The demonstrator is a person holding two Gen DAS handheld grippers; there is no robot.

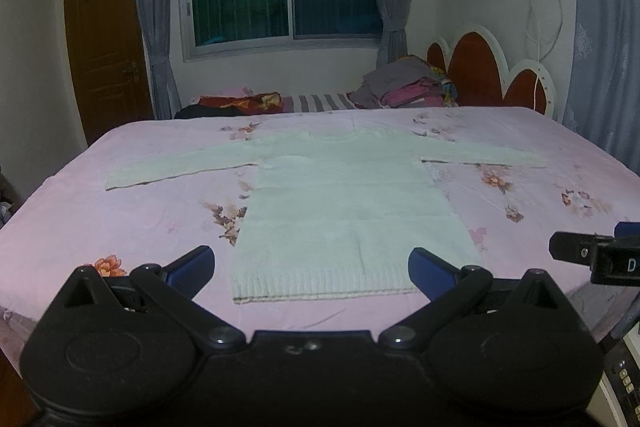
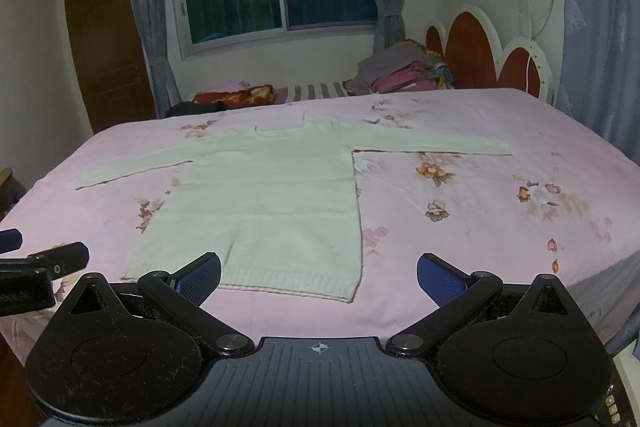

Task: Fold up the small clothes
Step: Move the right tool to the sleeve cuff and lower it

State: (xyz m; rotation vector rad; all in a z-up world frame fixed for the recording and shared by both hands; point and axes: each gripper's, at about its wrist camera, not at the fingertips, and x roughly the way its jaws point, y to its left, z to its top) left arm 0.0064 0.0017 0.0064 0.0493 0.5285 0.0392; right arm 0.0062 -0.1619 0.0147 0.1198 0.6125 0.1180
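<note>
A pale knitted sweater (image 1: 344, 203) lies flat on the bed (image 1: 120, 219), face up, both sleeves spread out sideways, its ribbed hem along the near edge and its neckline toward the far edge. The left gripper (image 1: 312, 269) hovers just off the near edge in front of the hem, jaws wide apart, holding nothing. The right gripper (image 2: 319, 277) hangs beside it, facing the hem's right corner, jaws likewise apart and empty. Folded clothes (image 1: 404, 85) are heaped by the headboard (image 1: 480, 71).
</note>
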